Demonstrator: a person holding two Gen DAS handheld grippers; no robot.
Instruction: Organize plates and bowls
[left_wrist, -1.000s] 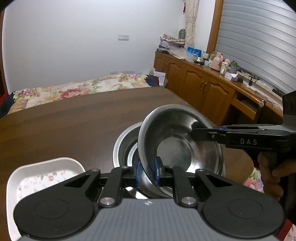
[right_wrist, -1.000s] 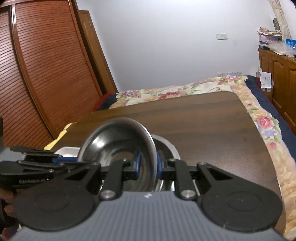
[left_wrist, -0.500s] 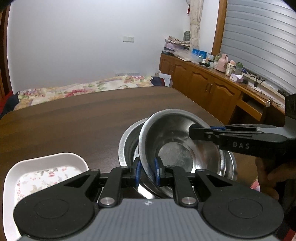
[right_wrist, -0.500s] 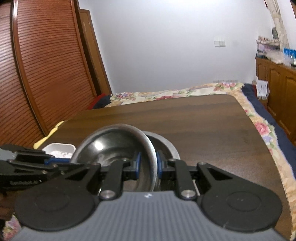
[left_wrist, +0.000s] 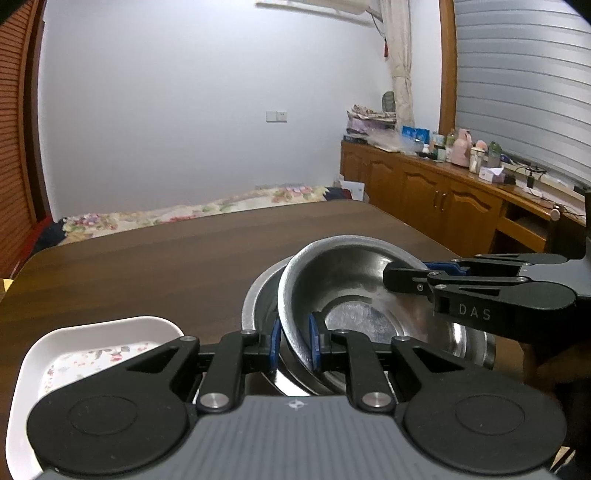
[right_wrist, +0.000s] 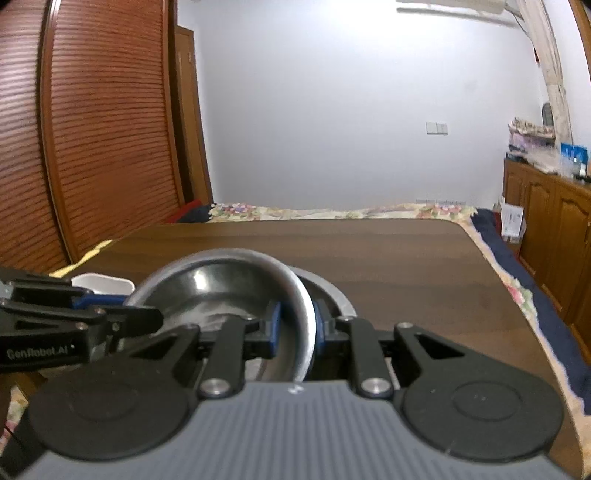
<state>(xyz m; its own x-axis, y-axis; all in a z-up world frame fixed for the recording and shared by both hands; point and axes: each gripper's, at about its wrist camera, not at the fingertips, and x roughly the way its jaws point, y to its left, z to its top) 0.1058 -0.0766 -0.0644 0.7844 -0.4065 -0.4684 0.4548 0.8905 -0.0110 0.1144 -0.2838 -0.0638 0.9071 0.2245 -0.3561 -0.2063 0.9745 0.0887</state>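
Observation:
A steel bowl (left_wrist: 343, 284) sits tilted inside a second steel bowl (left_wrist: 258, 295) on the brown table (left_wrist: 166, 258). My left gripper (left_wrist: 293, 341) grips the upper bowl's near rim with its blue pads. My right gripper (right_wrist: 295, 326) grips the opposite rim of the same bowl (right_wrist: 221, 284), and it shows from the side in the left wrist view (left_wrist: 406, 277). The lower bowl's rim (right_wrist: 328, 291) shows behind. A white floral plate (left_wrist: 92, 350) lies to the left.
The white plate's corner (right_wrist: 103, 284) shows behind the left gripper (right_wrist: 122, 317) in the right wrist view. A wooden sideboard (left_wrist: 461, 206) with bottles stands to the right. A floral bedspread (left_wrist: 203, 210) lies past the table's far edge.
Both grippers have lowered the upper bowl from steeply tilted down into the lower bowl. It now lies flatter. Both cameras have pitched upward.

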